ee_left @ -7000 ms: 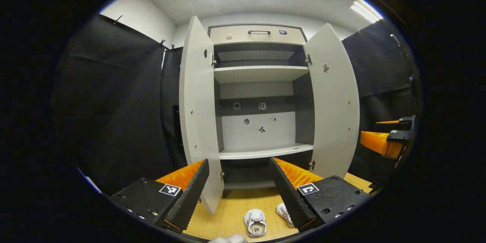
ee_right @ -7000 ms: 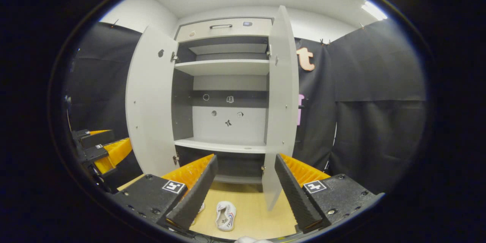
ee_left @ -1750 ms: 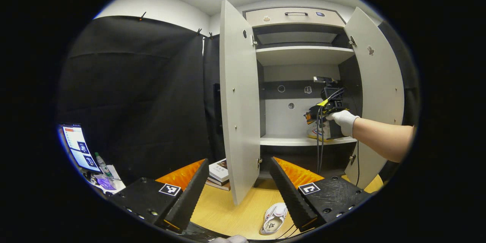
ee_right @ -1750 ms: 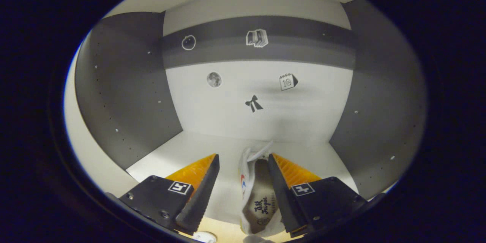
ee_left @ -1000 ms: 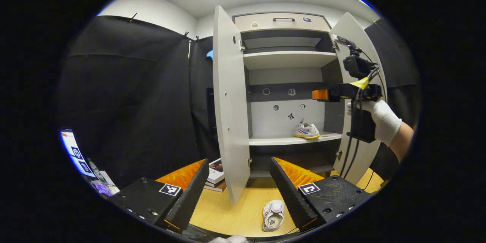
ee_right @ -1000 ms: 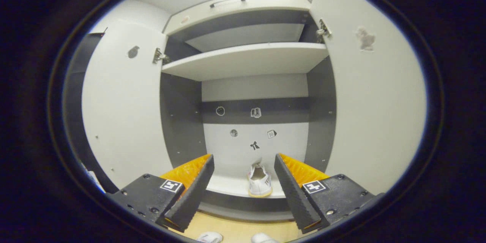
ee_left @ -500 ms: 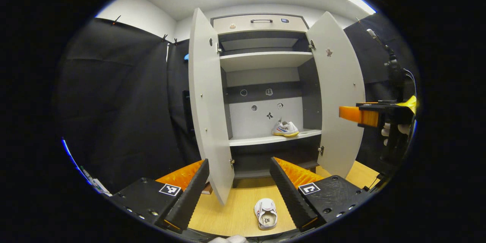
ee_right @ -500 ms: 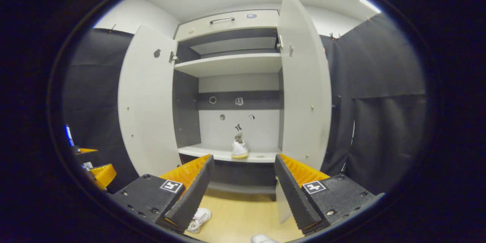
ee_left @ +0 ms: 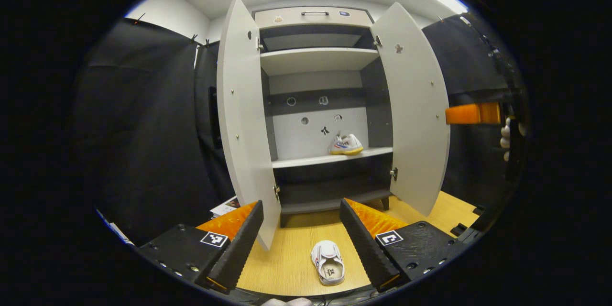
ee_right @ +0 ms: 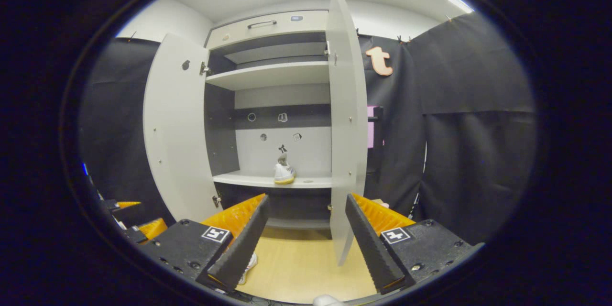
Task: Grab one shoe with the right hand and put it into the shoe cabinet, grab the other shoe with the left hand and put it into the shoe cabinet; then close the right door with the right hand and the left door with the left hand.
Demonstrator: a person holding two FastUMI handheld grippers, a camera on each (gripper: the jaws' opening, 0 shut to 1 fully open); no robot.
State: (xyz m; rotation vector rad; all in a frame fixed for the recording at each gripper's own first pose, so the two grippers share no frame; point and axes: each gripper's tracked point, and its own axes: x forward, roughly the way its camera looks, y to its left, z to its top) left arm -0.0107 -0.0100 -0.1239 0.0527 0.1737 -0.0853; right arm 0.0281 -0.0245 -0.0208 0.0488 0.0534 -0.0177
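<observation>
White shoe on the floor lies just ahead of my left tool, whose fingers stand wide apart with nothing between them. In this left gripper view the shoe cabinet has both doors swung open, and the other shoe sits on its middle shelf. My right tool shows at the far right edge.

In the right gripper view, my right tool gapes equally wide, empty, touching nothing. The shelved shoe rests ahead; the floor shoe peeks beside the left finger.
</observation>
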